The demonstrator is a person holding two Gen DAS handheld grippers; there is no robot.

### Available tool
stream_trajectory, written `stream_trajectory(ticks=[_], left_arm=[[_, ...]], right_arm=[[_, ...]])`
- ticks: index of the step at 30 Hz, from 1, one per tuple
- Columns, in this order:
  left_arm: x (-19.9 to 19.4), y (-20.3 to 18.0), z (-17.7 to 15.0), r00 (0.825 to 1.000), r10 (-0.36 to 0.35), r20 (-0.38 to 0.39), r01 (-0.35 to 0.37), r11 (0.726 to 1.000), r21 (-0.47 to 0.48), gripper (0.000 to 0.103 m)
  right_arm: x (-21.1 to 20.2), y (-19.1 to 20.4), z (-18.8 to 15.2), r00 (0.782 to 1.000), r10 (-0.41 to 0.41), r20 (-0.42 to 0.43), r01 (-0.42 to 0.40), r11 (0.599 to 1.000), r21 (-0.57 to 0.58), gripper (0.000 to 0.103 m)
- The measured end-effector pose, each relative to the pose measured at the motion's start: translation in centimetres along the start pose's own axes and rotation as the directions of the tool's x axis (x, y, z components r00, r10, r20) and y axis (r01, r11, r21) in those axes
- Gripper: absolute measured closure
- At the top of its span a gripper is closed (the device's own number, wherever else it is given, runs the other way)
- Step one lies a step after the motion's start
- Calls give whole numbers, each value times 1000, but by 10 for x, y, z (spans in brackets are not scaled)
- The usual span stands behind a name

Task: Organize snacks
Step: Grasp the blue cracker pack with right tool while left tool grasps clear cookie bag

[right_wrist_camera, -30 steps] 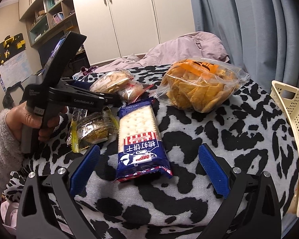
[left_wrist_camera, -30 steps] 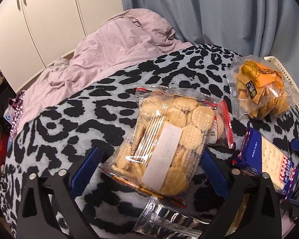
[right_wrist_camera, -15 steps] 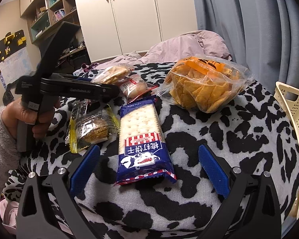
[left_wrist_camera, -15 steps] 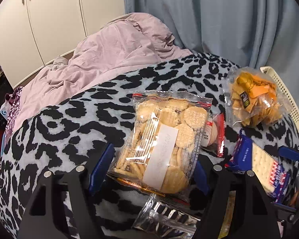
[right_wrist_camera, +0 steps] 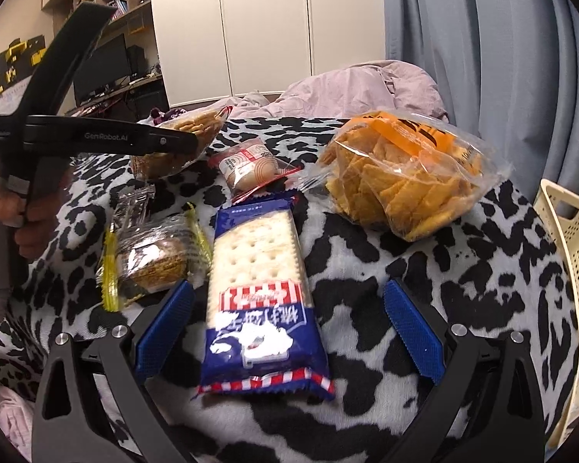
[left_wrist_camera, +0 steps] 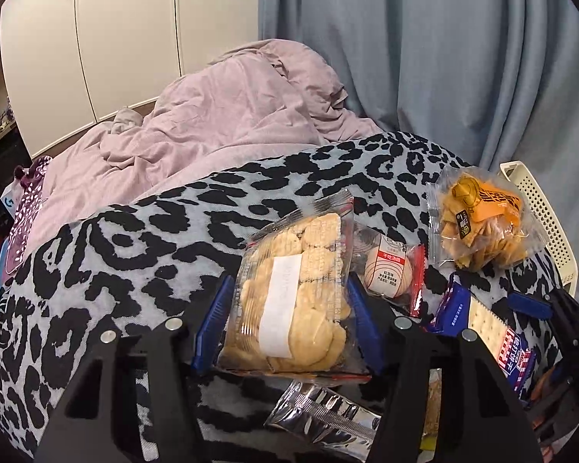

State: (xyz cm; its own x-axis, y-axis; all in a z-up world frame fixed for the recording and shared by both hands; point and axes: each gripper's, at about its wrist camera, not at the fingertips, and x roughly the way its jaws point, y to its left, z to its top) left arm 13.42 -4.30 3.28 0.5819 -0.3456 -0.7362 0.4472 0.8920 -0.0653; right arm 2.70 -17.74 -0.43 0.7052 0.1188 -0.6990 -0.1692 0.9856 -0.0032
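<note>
My left gripper (left_wrist_camera: 287,322) is shut on a clear bag of round biscuits (left_wrist_camera: 295,301), squeezed between its blue pads and lifted off the leopard-print blanket (left_wrist_camera: 135,254); the bag also shows in the right wrist view (right_wrist_camera: 181,142). My right gripper (right_wrist_camera: 289,328) is open around the near end of a blue pack of soda crackers (right_wrist_camera: 260,289), pads apart from it. A small red-edged round cake packet (right_wrist_camera: 251,168), a large bag of orange chips (right_wrist_camera: 401,169) and a yellow-edged packet (right_wrist_camera: 154,254) lie on the blanket.
A cream perforated basket (right_wrist_camera: 571,254) stands at the right edge of the bed. A silver foil packet (left_wrist_camera: 324,420) lies below the left gripper. A crumpled pink duvet (left_wrist_camera: 212,123), white wardrobes and a blue curtain are behind.
My left gripper has closed on the biscuit bag and raised it, uncovering the round cake packet. My right gripper has moved slightly forward over the cracker pack, still open.
</note>
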Motion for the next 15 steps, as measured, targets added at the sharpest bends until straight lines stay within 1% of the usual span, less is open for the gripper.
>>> stream_trajectory(ticks=[1, 2, 3, 5, 6, 8, 10, 13, 15], left_arm=[[0, 0, 0, 1000, 0, 0, 0, 1000, -1, 43], [1, 1, 0, 1000, -4, -5, 4, 1000, -3, 42], [3, 1, 0, 1000, -9, -13, 9, 1000, -8, 40], [8, 2, 0, 1000, -2, -27, 2, 1000, -13, 25], [11, 2, -1, 999, -4, -34, 4, 1000, -14, 23], [16, 0, -2, 999, -10, -46, 9, 1000, -15, 23], [21, -2, -4, 998, -9, -60, 8, 1000, -11, 23], [29, -6, -6, 997, 3, -81, -3, 1000, -1, 23], [32, -10, -6, 996, 23, -82, -22, 1000, 13, 26]], right_arm=[[0, 1, 0, 1000, -5, 1, 5, 1000, -1, 7], [1, 1, 1, 1000, -13, 4, 13, 1000, -5, 14], [0, 1, 1, 1000, -19, 6, 19, 1000, -8, 18], [-2, 1, 1, 1000, -23, 11, 23, 1000, -11, 29], [-3, 1, 1, 1000, -23, 14, 23, 1000, -11, 32], [-5, -1, 0, 999, -29, 18, 30, 1000, -7, 47], [-8, -5, 0, 1000, -21, 19, 21, 1000, 9, 54], [-12, -12, -2, 1000, -3, 21, 2, 999, 48, 55], [-15, -14, -2, 1000, 3, 25, -5, 998, 61, 55]])
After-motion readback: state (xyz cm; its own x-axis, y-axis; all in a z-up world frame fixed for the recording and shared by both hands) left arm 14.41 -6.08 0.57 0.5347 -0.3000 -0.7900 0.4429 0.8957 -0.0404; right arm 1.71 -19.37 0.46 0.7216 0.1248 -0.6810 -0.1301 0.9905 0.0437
